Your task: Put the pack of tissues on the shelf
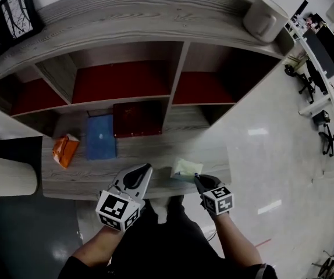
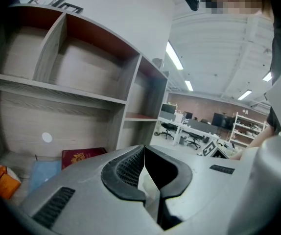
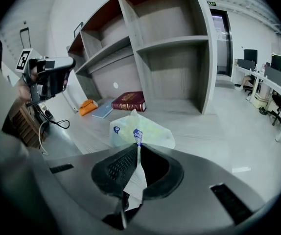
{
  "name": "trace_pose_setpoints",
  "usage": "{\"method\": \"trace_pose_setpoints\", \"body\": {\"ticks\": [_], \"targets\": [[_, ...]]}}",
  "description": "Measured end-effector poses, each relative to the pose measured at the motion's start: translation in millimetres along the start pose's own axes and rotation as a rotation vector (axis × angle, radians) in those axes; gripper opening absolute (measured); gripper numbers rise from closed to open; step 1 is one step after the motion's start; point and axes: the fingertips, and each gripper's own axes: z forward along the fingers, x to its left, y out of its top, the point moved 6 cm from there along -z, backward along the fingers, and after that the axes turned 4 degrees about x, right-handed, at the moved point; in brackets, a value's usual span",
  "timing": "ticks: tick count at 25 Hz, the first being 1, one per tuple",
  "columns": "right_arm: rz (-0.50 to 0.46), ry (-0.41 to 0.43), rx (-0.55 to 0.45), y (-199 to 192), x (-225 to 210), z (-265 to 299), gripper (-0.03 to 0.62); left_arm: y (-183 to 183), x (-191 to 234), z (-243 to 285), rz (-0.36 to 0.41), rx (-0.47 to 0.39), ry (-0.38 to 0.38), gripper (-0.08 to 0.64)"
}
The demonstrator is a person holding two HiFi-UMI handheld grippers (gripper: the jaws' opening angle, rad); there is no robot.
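step: grasp made, the carry to the shelf (image 1: 126,16) comes next.

right gripper (image 1: 196,179) jaws are pinched together on the sealed flap of the pack of tissues (image 1: 185,168). in the right gripper view the flap runs up between the pads and the pale green body hangs just ahead of them (image 3: 140,129). it's a thin-edge hold, not a grip round the body.

the pack is at the front edge of the bottom board (image 1: 149,153), toward its right end. can't tell whether it has cleared the board or touches it.

left gripper (image 1: 145,168) jaws are together with nothing between them, confirmed in its own view (image 2: 144,175). it hangs over the front edge near the middle, beside the right one, and does no work.

already on the board: red book (image 1: 137,118) at the back, blue folder (image 1: 100,136) just left of it, orange packet (image 1: 65,150) toward the left end. all well apart from the pack.

next move, my read: lift clear, carry up and forward into an open bay. the right compartment (image 1: 205,86) looks bare and closest. set the pack flat on that shelf board, then open the jaws.

risks: the pack may swing or slip from the flap hold, so go slow. keep the hanging body above the shelf board's front lip on the way in.
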Motion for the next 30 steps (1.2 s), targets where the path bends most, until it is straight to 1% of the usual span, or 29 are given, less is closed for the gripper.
{"method": "trace_pose_setpoints", "body": {"ticks": [2,8,12,18,20,22,24,26,30], "targets": [[-0.013,0.001,-0.031,14.0,-2.8,-11.6,0.026,3.2,0.0,-2.4,0.0,-0.009,0.011,0.017],[-0.094,0.026,-0.151,69.4,-12.5,-53.0,0.026,19.3,-5.6,-7.3,0.012,-0.03,0.045,0.017],[-0.137,0.046,-0.231,104.0,-19.1,-77.2,0.025,32.0,-7.3,-13.2,0.023,-0.052,0.087,0.017],[-0.185,0.114,-0.324,149.2,-20.5,-103.5,0.025,47.3,-12.1,-16.8,0.014,-0.089,0.141,0.017],[-0.206,0.123,-0.353,164.8,-20.5,-112.7,0.025,52.8,-15.2,-16.2,0.035,-0.094,0.15,0.017],[-0.23,0.124,-0.379,179.6,-22.1,-120.5,0.025,59.0,-18.5,-15.5,0.078,-0.091,0.164,0.017],[-0.243,0.134,-0.403,192.6,-24.9,-125.4,0.025,66.7,-20.5,-15.7,0.093,-0.1,0.165,0.017],[-0.238,0.154,-0.425,205.3,-27.8,-129.3,0.025,76.6,-21.1,-16.6,0.078,-0.122,0.156,0.017],[-0.259,0.153,-0.447,230.4,-35.5,-135.6,0.025,93.6,-19.6,-18.0,0.086,-0.147,0.162,0.017]]}}
